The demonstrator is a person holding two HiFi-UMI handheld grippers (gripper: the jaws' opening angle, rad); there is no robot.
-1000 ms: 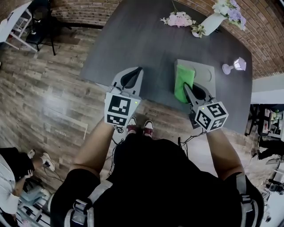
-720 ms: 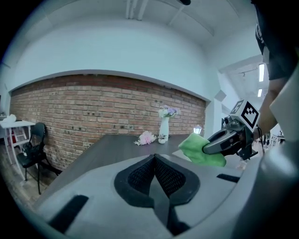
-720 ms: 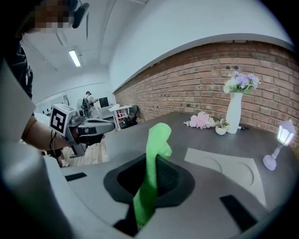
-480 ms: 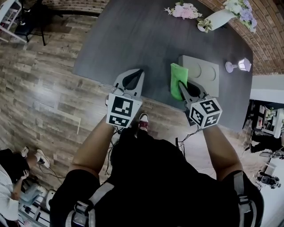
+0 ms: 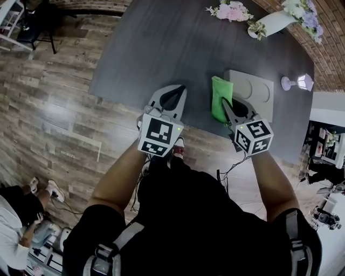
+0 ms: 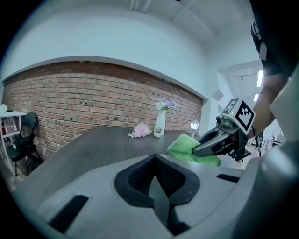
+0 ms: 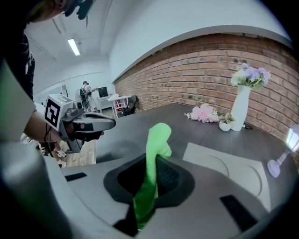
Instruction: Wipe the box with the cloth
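Note:
A flat grey box lies on the dark table near its front edge. A green cloth hangs over the box's left edge, and my right gripper is shut on its near end. In the right gripper view the cloth rises from between the jaws, with the box just to the right. My left gripper hovers over the table's front edge, left of the cloth, shut and holding nothing. The left gripper view shows its jaws closed, with the cloth off to the right.
At the table's far side are pink flowers and a white vase. A small lamp stands right of the box. Wooden floor lies on the left. A chair stands at the far left.
The right gripper has drawn the cloth from the box's left part to its left edge. The left gripper has shifted a little toward the right one.

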